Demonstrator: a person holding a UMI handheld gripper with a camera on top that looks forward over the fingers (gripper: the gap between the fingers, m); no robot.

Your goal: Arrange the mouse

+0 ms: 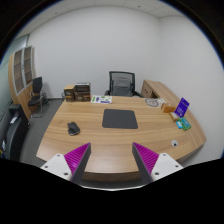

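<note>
- The task looks not started yet: the mouse lies alone on the wooden desk, left of the frame centre, and nothing touches it.
- The dark mouse pad is in the middle of the frame, apart from the mouse, with bare wood between them. I judge the mouse should go onto or beside this pad, so the reach, the grasp and the placing are all left to do.
- The gripper is at the bottom of the frame. Its fingers stand wide apart and hold nothing; the mouse is well beyond the left finger.
- The long axis of the mouse seems to run roughly from near to far, a little tilted. Which end is the front, I cannot tell.
- Office chairs stand behind the desk.
</note>
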